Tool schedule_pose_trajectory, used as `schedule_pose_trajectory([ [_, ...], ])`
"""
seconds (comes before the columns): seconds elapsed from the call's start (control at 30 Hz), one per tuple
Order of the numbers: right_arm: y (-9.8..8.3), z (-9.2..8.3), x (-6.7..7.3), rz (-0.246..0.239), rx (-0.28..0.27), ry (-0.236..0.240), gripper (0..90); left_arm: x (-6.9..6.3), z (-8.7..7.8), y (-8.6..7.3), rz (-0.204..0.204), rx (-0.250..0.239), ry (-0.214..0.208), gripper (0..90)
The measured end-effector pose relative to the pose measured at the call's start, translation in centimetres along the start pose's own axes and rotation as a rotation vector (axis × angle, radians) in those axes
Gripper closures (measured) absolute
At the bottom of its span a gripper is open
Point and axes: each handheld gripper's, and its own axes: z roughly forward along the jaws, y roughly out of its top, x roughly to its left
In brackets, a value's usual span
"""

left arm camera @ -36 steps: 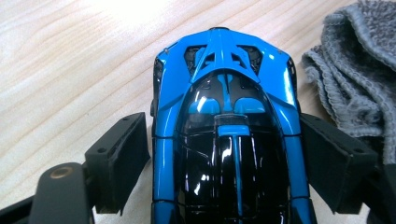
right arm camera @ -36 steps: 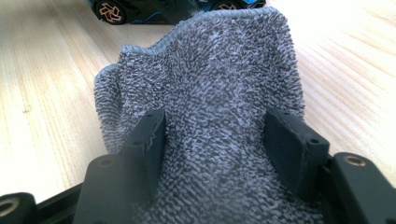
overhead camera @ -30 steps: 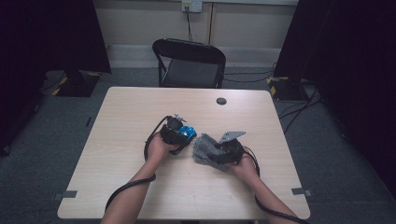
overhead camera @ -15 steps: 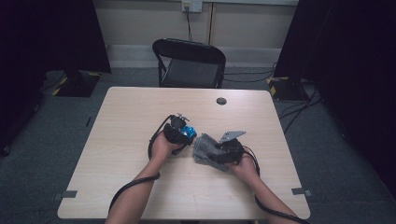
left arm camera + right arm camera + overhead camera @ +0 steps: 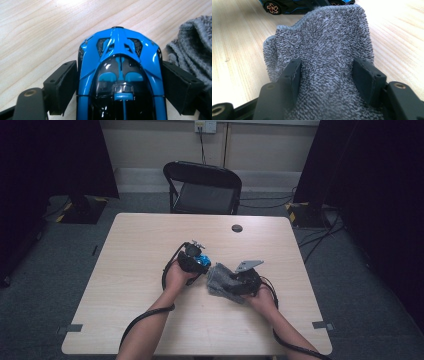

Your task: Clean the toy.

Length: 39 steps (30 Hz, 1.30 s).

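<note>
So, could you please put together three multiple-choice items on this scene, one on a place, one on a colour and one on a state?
1. Where does the toy car sit?
A. On the chair seat
B. Between the jaws of the left gripper, on the table
C. Under the cloth

2. What colour is the cloth?
A. Grey
B. Red
C. Yellow

3. How does the right gripper stand to the cloth?
A. Far from it
B. Lying beside it, jaws shut tight together
C. Its jaws at either side of a bunch of the cloth

Answers:
1 B, since the left gripper view has a black jaw at each flank of the blue and black car over the wood.
2 A, as the right gripper view shows grey terry.
3 C, since the fabric bulges up between both jaws there.
</note>
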Motion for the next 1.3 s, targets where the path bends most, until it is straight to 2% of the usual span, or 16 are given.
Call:
schedule_pose_trajectory([
  [0.03,0.0,0.0,0.0,0.0,0.0,0.0,41.4,0.0,0.0,0.0,0.001,-0.005,0.002,23.3],
  [0.07,0.0,0.0,0.0,0.0,0.0,0.0,41.5,-0.1,-0.1,0.1,-0.006,-0.002,0.004,24.0],
  [0.2,0.0,0.0,0.0,0.004,-0.001,-0.002,42.7,-0.1,-0.1,0.1,-0.01,0.001,0.012,24.5],
  [0.4,-0.1,-0.1,-0.4,0.03,-0.01,-0.011,52.2,-0.2,-0.4,-0.3,-0.012,0.002,0.01,24.7],
  [0.5,-0.1,-0.1,-0.4,0.033,-0.009,-0.013,52.3,-0.2,-0.5,-0.4,0.018,0.015,-0.002,24.6],
  [0.8,-0.1,-0.1,-0.4,0.034,-0.014,-0.013,52.2,-0.2,-1.1,-1.0,0.02,0.008,-0.005,23.8],
  [0.97,-0.1,-0.1,-0.4,0.036,-0.013,-0.012,52.1,0.0,-1.3,-0.4,-0.019,-0.01,-0.018,19.9],
  [1.2,-0.1,-0.1,-0.4,0.037,-0.013,-0.011,52.1,0.0,-1.1,0.3,-0.014,0.001,0.009,16.0],
  [1.3,-0.1,-0.2,-0.4,0.039,-0.013,-0.01,52.1,-0.1,-0.7,0.5,-0.028,-0.006,0.014,15.5],
])
